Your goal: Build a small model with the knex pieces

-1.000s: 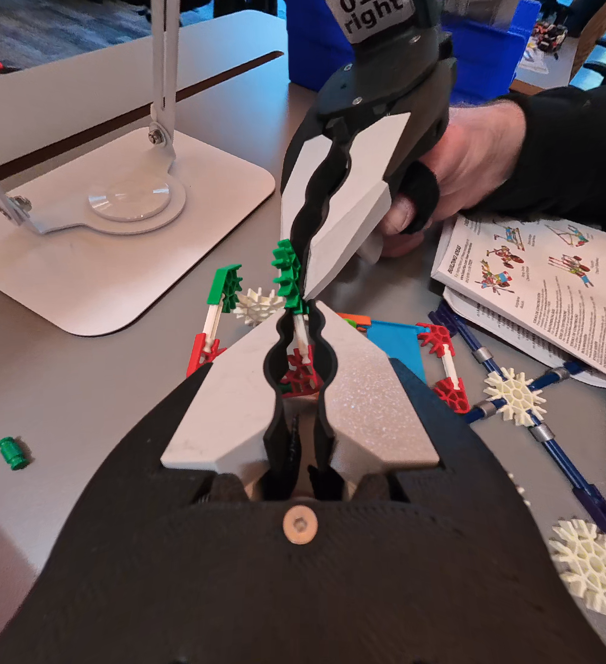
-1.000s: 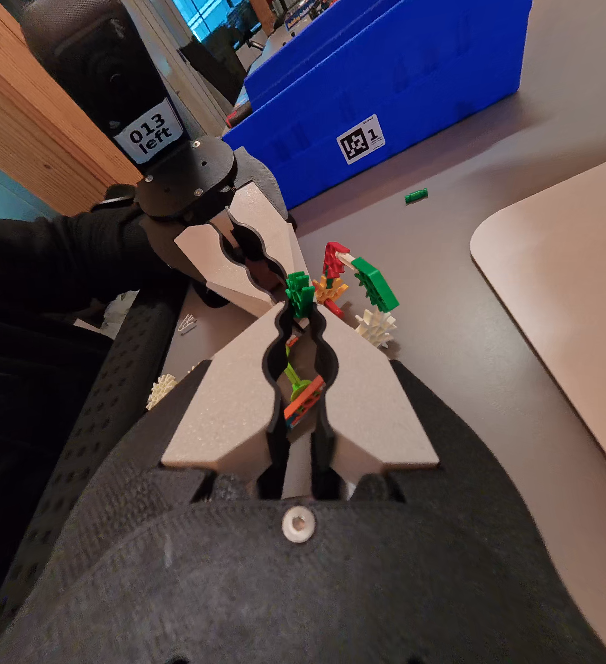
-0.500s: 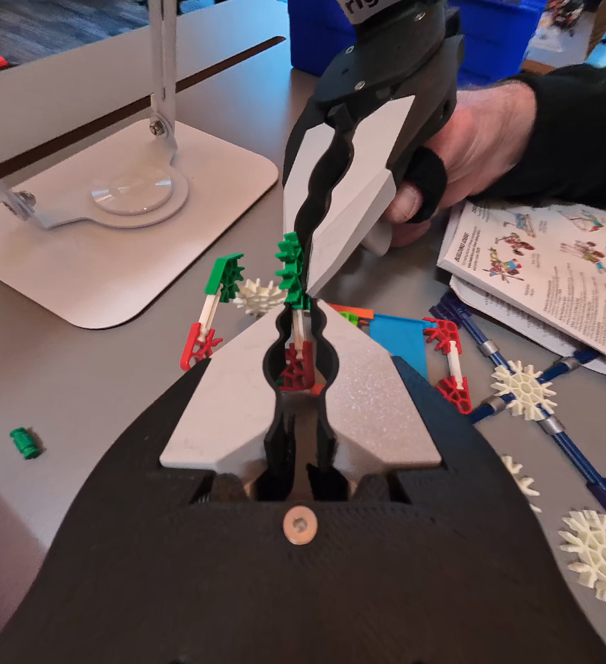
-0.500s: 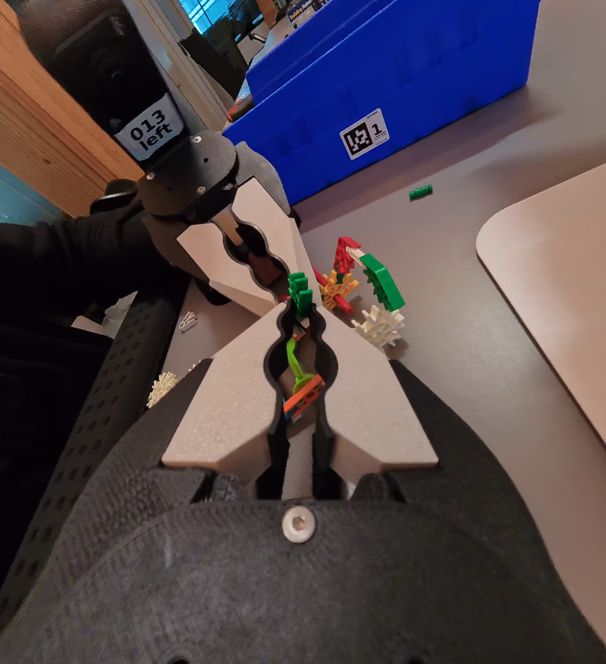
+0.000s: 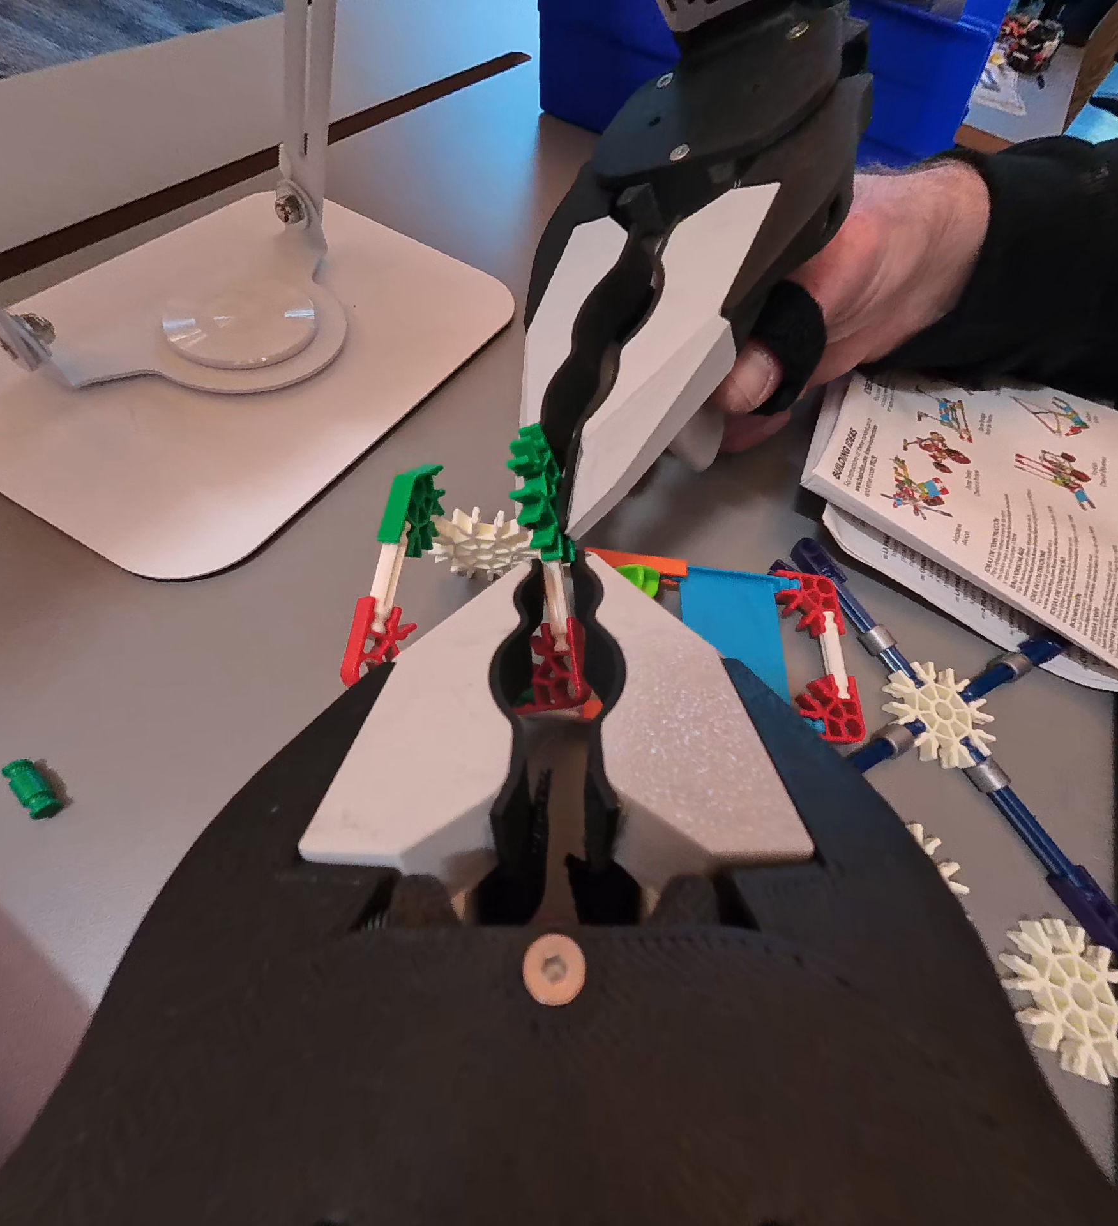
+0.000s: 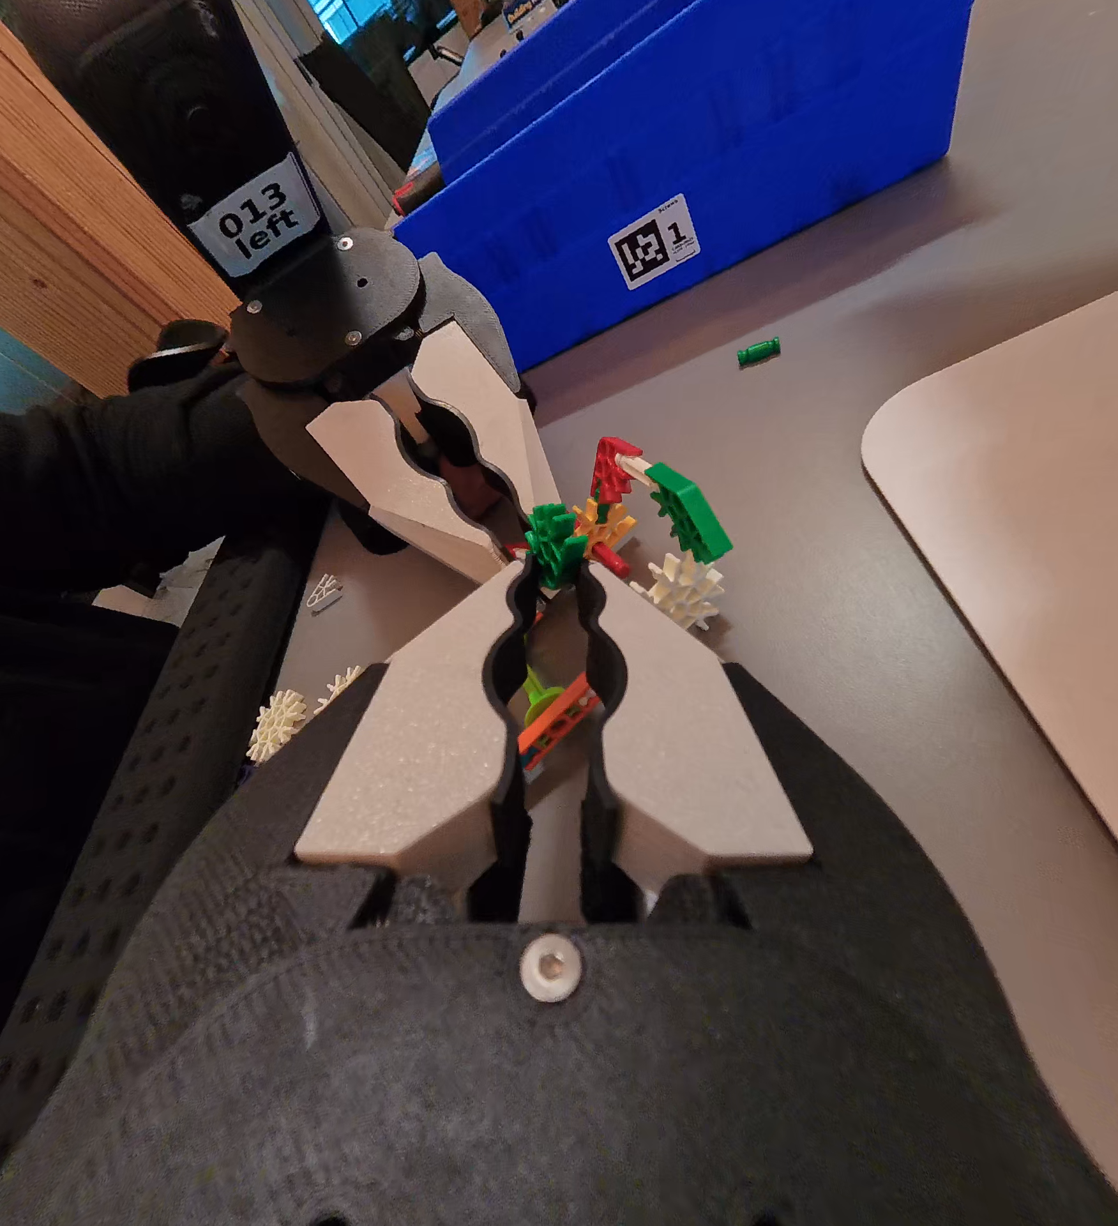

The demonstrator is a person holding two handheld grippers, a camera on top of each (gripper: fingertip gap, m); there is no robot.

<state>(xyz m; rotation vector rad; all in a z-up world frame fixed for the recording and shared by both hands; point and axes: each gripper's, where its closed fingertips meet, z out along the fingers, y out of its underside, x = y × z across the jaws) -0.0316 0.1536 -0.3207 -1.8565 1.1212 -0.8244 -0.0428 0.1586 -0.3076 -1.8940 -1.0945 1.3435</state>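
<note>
A small toy build of plastic rods and connectors stands on the grey table. My left gripper (image 5: 556, 567) is shut on its white rod (image 5: 555, 594), with a red connector (image 5: 553, 670) between the fingers. My right gripper (image 6: 553, 574) is shut on the green connector (image 6: 553, 544) on top of that rod, also seen in the left wrist view (image 5: 536, 491). The two gripper tips nearly touch. A second green connector (image 5: 413, 507), a white snowflake connector (image 5: 476, 541) and a red connector (image 5: 370, 643) hang on the left side of the build. A blue panel (image 5: 732, 617) lies to its right.
A white stand base (image 5: 211, 431) sits at the left. A loose green spool (image 5: 32, 789) lies near the table edge. An instruction booklet (image 5: 1007, 531), crossed blue rods with a white hub (image 5: 937, 713) and a loose white snowflake (image 5: 1067, 1002) lie to the right. A blue bin (image 6: 708, 166) stands behind. Both grippers' tips are close together, under 4 cm apart. Left tips and right tips are each some 15 cm from the loose green spool (image 5: 32, 789). Seen from the right wrist view (image 6: 755, 350) as well.
Both grippers stay clamped on the build. The right gripper has tipped slightly more upright, and the grippers and build have shifted a little together.
</note>
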